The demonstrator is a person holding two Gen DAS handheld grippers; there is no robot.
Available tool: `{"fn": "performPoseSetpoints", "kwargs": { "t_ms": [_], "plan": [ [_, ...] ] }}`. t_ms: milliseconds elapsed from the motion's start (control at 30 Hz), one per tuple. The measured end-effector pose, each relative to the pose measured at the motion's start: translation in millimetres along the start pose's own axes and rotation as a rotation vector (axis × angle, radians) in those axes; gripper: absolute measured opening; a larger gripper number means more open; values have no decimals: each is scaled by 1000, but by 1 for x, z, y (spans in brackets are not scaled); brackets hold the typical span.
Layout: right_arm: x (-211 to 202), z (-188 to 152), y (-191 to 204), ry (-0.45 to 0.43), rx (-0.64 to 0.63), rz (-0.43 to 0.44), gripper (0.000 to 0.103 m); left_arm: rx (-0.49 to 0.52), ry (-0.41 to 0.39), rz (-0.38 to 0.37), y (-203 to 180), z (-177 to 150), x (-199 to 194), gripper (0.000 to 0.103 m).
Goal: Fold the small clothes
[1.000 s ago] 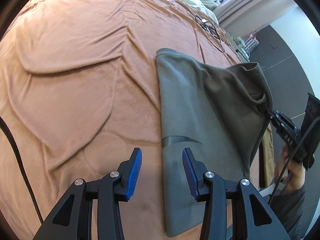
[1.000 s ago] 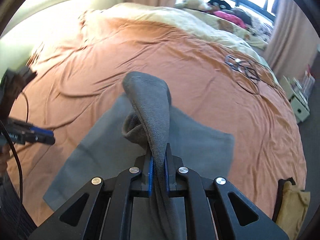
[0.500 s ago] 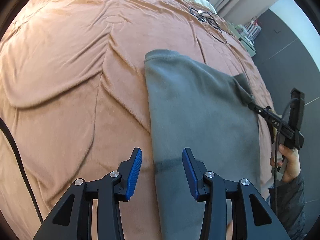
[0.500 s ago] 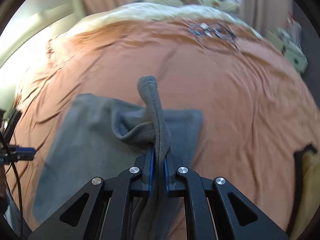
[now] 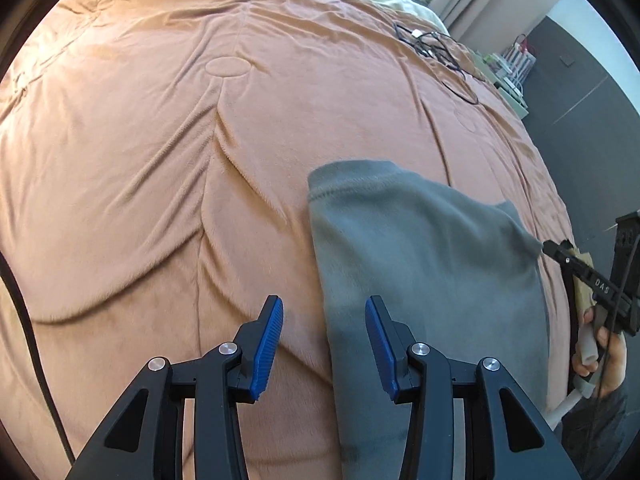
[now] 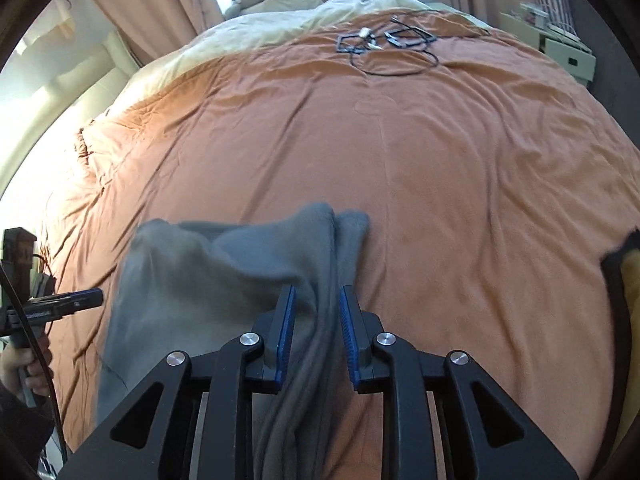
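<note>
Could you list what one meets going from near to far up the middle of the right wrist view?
Right gripper → grey garment → orange blanket → tangled black cables → cream bedding.

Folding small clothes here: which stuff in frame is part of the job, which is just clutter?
Job:
- grey fleece garment, on the orange quilted bedspread
- right gripper, jaws opening, fabric between them
- left gripper, open at the garment's edge

Lying about:
- tangle of black cables
- yellow cloth at the bed's edge
</note>
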State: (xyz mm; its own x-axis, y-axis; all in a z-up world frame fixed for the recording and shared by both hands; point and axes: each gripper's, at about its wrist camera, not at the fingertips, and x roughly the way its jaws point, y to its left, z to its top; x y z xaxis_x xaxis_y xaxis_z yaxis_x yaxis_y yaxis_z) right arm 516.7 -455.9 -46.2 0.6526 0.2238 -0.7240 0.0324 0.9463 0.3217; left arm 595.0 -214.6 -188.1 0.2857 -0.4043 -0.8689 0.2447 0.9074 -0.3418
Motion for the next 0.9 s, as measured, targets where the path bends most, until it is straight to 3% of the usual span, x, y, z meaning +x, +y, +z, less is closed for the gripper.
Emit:
{"fn": "performPoseSetpoints", "kwargs": {
  "t_ms": [367,600,700,800,900],
  "plan": [
    [65,48,-14,141,84,47,20,-5,39,-38,4,1,27,45],
    [83,63,-7,216,47,-90,20,20,32,-17,1,-1,28,45],
    [84,64,-6,224,56,-57,20,22,27,-12,2,-2,29,45],
    [92,62,0,269,29,-85,20,20,30,-11,1,-2,31,45],
    [90,66,2,255,27,-94,17,18,33,-15,1,-1,31,45]
  ]
}}
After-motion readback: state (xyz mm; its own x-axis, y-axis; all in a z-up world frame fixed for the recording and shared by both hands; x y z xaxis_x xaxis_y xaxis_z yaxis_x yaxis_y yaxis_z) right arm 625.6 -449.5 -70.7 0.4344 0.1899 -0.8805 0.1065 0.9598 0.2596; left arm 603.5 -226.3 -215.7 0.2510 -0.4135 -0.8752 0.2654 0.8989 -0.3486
